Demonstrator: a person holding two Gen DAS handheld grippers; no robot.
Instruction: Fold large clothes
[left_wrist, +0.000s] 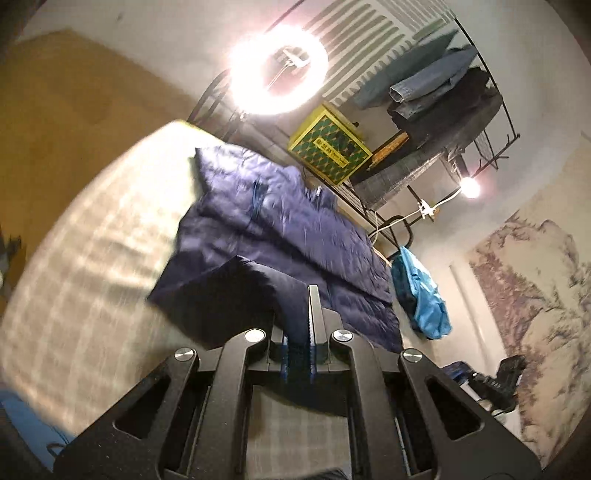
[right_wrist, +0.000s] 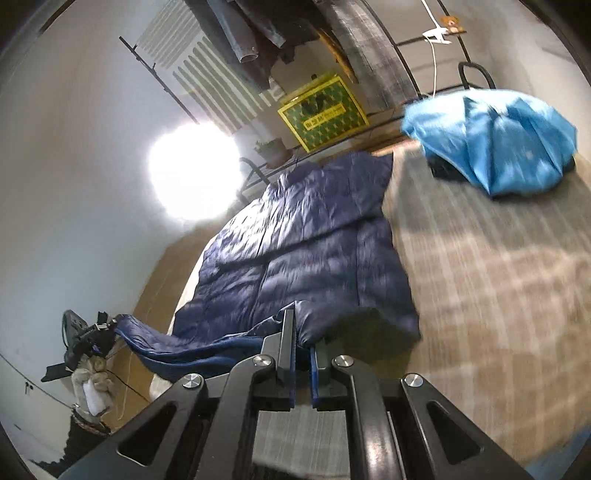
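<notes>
A large navy quilted jacket (left_wrist: 280, 225) lies spread on a bed with a pale plaid cover (left_wrist: 85, 258). My left gripper (left_wrist: 299, 314) is shut on a lifted edge of the jacket, which hangs dark over the fingers. In the right wrist view the same jacket (right_wrist: 306, 251) stretches away from me. My right gripper (right_wrist: 301, 332) is shut on its near edge, raised a little above the bed (right_wrist: 498, 288). The other gripper (right_wrist: 96, 332) shows at the far left holding another edge of the jacket.
A crumpled light-blue garment (right_wrist: 506, 140) lies on the bed beyond the jacket; it also shows in the left wrist view (left_wrist: 421, 295). A metal rack with hanging jeans (left_wrist: 436, 88) and a yellow-green box (left_wrist: 328, 147) stands behind the bed. A ring light (left_wrist: 279, 66) glares.
</notes>
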